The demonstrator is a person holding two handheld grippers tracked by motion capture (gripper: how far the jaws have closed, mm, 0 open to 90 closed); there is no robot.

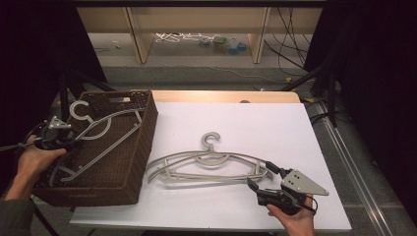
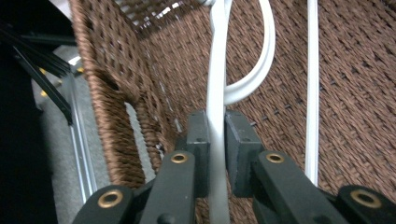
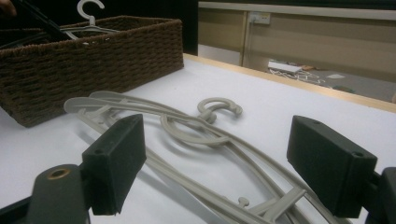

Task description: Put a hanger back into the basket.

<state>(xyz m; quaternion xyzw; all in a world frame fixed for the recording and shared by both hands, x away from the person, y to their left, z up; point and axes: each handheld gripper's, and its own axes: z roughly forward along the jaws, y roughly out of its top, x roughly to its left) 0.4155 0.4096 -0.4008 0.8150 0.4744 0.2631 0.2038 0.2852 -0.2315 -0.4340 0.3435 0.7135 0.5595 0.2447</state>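
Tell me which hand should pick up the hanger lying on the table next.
Right. The right gripper sits with open jaws at the end of the hanger on the table. The left gripper is shut on the hanger in the basket, over the wicker basket.

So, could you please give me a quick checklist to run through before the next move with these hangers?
1. Left gripper shut on the held hanger: ok.
2. Held hanger inside the basket: partly, hook above the rim; not ok.
3. Right gripper open: ok.
4. Table hangers between its fingers: ok.
5. Table hangers lying flat on the table: ok.
6. How many are stacked there: cannot tell.
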